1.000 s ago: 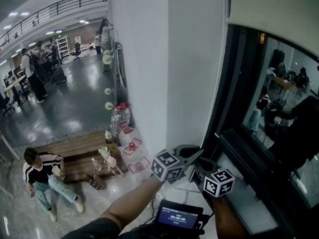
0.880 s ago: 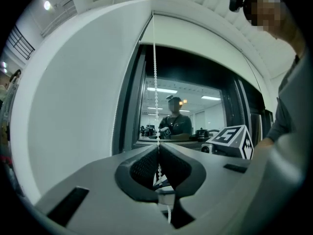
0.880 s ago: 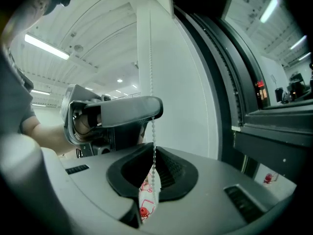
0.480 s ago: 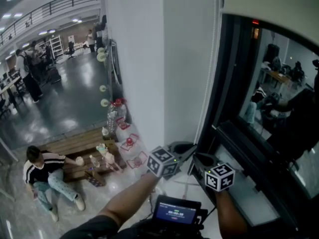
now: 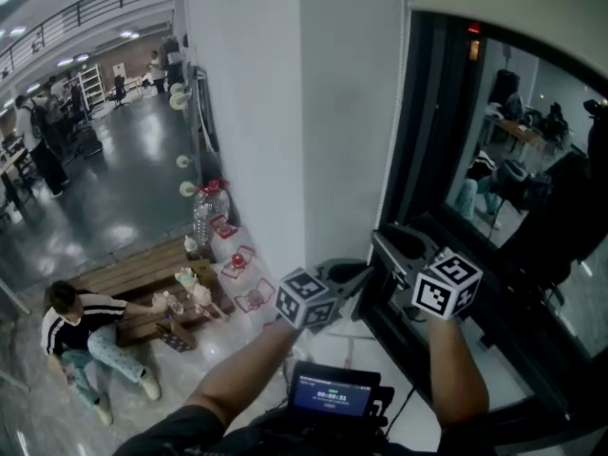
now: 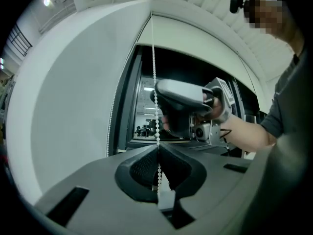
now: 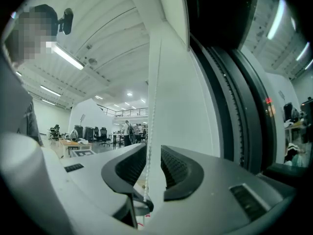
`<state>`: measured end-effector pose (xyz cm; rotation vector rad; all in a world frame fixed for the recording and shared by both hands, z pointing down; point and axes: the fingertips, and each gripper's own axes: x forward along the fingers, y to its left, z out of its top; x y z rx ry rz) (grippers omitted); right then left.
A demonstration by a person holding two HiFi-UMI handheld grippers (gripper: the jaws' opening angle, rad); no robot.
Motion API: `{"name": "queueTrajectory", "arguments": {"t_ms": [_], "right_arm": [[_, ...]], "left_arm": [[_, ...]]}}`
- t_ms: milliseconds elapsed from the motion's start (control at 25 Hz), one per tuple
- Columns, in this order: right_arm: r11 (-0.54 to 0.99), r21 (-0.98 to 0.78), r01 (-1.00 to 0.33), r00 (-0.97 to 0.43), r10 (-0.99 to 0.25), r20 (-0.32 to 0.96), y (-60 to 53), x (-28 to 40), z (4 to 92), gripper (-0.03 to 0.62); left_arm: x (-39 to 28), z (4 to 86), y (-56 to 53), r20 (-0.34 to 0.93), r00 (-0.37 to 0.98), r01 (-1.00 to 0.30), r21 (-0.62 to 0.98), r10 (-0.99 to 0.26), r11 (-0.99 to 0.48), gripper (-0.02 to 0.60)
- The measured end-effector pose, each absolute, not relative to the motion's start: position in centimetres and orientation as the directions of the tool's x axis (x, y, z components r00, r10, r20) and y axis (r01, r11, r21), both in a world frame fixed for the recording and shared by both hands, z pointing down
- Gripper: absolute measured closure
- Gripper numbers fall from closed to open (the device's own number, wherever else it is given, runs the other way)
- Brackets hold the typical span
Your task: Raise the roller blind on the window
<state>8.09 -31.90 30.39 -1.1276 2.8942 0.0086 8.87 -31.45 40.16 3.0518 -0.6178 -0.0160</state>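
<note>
Two grippers are up at the window frame (image 5: 418,150), both pointing level, each with a black-and-white marker cube (image 5: 446,283).

Left gripper (image 6: 157,147): jaws closed on the bead chain (image 6: 155,84), with the ribbed black pads pinching it. The chain is a string of small white balls. It runs straight up from the pinch to the top corner of the window frame.

Right gripper (image 7: 152,148): jaws have just been opening and now stand wide apart. The chain hangs between the pads and touches neither, running down into the throat. In the head view this gripper sits just in front of the window frame, and the left one is just beside it on the pillar side.

Roller blind (image 5: 513,3): matte cream fabric with a smooth lower edge. It covers only the top of the window frame, and the glass (image 5: 503,160) below it is bare. The frame is dark, glossy and multi-ribbed. The glass is dark and shows chairs and seated people; I can't tell whether that is reflection or see-through.

Room:
- A plain white smooth pillar (image 5: 313,112) butts against the window frame.
- A polished grey floor (image 5: 114,207), well out from the frame, mirrors the ceiling lights.
- A slatted wooden pallet (image 5: 142,283) near the pillar foot carries small clutter.
- A person (image 5: 81,326) sits on the floor just beside the pallet.
- A clear plastic bottle (image 5: 204,218) with a red top stands at the pillar base.
- A small lit screen (image 5: 332,392) sits low in the head view, below both grippers.
</note>
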Motion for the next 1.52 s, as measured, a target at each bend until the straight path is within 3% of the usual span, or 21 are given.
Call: {"name": "queueTrajectory", "arguments": {"t_ms": [160, 200, 240, 560, 760, 880, 1040, 1240, 1520], "right_arm": [[0.78, -0.033, -0.625, -0.778, -0.626, -0.055, -32.5, 6.9, 28.6, 0.49], [0.787, -0.046, -0.616, -0.784, -0.617, -0.062, -32.5, 6.7, 28.4, 0.568], [0.792, -0.059, -0.608, -0.789, -0.611, -0.068, -32.6, 6.6, 28.3, 0.579], [0.781, -0.108, -0.614, -0.771, -0.624, -0.13, -32.9, 7.7, 28.6, 0.586], [0.752, 0.031, -0.658, -0.743, -0.656, 0.133, -33.2, 6.0, 35.0, 0.594], [0.739, -0.057, -0.671, -0.741, -0.668, 0.062, -32.7, 6.2, 36.7, 0.594], [0.754, 0.002, -0.657, -0.751, -0.654, 0.086, -32.7, 6.4, 35.0, 0.583], [0.742, 0.013, -0.671, -0.741, -0.671, 0.028, -32.8, 7.2, 32.1, 0.534], [0.76, 0.013, -0.649, -0.757, -0.645, -0.105, -32.8, 8.4, 26.6, 0.533]], "left_arm": [[9.3, 40.1, -30.8, 0.008, 0.932, -0.362, 0.026, -0.361, -0.932, 0.571], [9.4, 40.0, -30.7, 0.01, 0.934, -0.356, 0.022, -0.356, -0.934, 0.572], [9.4, 40.0, -30.6, 0.011, 0.935, -0.354, 0.022, -0.354, -0.935, 0.572], [9.9, 39.5, -30.3, -0.007, 0.937, -0.35, 0.041, -0.35, -0.936, 0.572], [10.2, 39.7, -30.9, -0.018, 0.934, -0.355, 0.045, -0.356, -0.934, 0.571], [9.9, 39.8, -30.6, -0.027, 0.936, -0.347, 0.069, -0.35, -0.935, 0.572], [10.1, 39.7, -30.8, -0.027, 0.935, -0.351, 0.06, -0.353, -0.935, 0.572], [10.0, 39.9, -31.1, -0.021, 0.932, -0.361, 0.05, -0.363, -0.931, 0.572], [10.2, 40.3, -31.3, -0.009, 0.929, -0.37, 0.028, -0.371, -0.928, 0.572]]}}
